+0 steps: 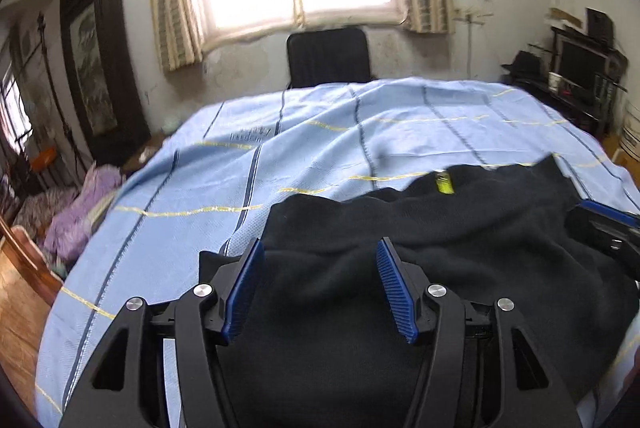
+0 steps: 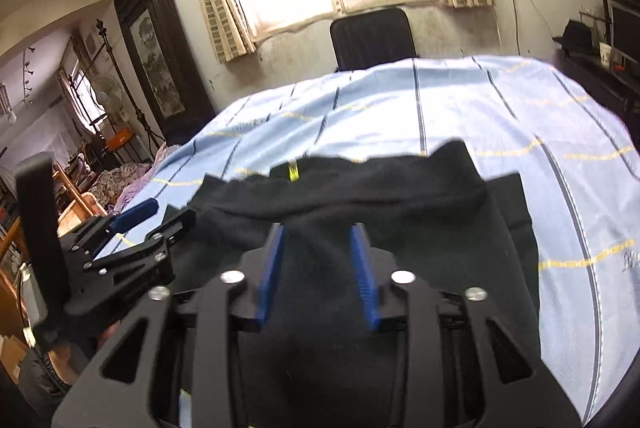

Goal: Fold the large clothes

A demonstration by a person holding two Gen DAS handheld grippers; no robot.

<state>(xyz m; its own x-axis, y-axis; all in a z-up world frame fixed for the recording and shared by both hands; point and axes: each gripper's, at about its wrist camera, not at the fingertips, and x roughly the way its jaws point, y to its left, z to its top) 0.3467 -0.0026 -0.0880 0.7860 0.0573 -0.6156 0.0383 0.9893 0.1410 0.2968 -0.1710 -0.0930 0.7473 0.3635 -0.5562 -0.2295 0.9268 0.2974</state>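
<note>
A black fleece garment [image 1: 460,240] lies bunched on the light blue striped sheet [image 1: 304,156], with a small yellow label [image 1: 444,184] near its far edge. My left gripper [image 1: 320,248] is open just above the garment's near left part, nothing between the blue pads. My right gripper [image 2: 318,232] is open over the garment [image 2: 400,212], empty. The left gripper also shows at the left of the right wrist view [image 2: 148,216], and the right gripper shows at the right edge of the left wrist view [image 1: 616,224].
A black chair [image 1: 328,56] stands beyond the table's far edge under the bright window. A purple cloth heap [image 1: 80,212] and a wooden chair [image 1: 28,260] are at the left. A dark desk with a monitor [image 1: 580,64] is at the right.
</note>
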